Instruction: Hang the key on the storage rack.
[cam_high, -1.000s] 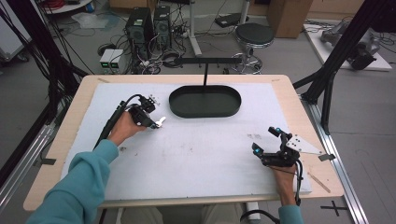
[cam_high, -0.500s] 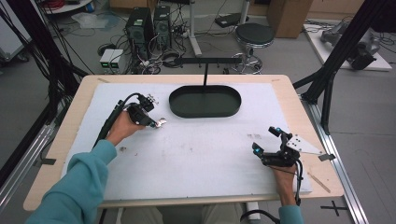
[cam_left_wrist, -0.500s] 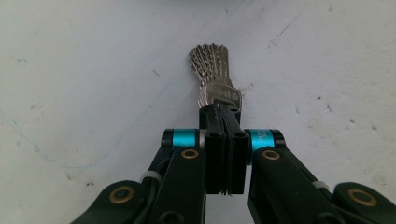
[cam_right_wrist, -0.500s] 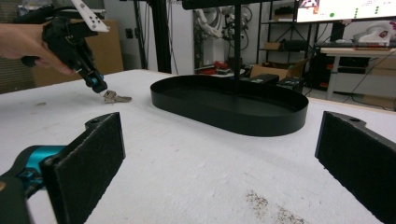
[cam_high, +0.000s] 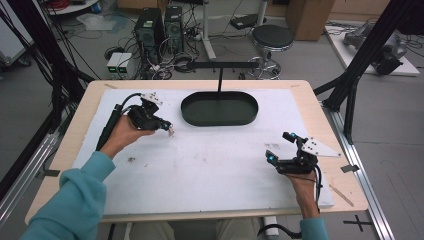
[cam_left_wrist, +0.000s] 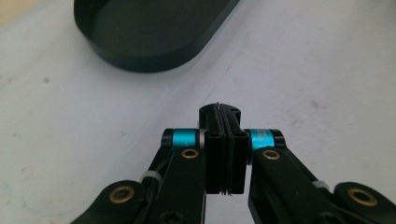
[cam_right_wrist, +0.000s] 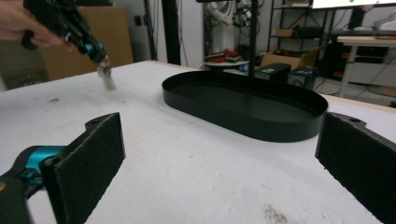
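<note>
High view: fixed above the person's edge of the desk (cam_high: 210, 165), looking forward and down; takes in the whole white top plus the floor clutter beyond. Left gripper view: rides the left tongs (cam_left_wrist: 223, 112), tilted steeply down, close over the desk surface, black oval tray (cam_left_wrist: 149, 32) at its top edge. Right gripper view: rides the right tongs (cam_right_wrist: 224, 154), low and nearly level, looking across the desk toward the room. All three views share the tray; the right gripper view also catches the left tongs far off, top left.
</note>
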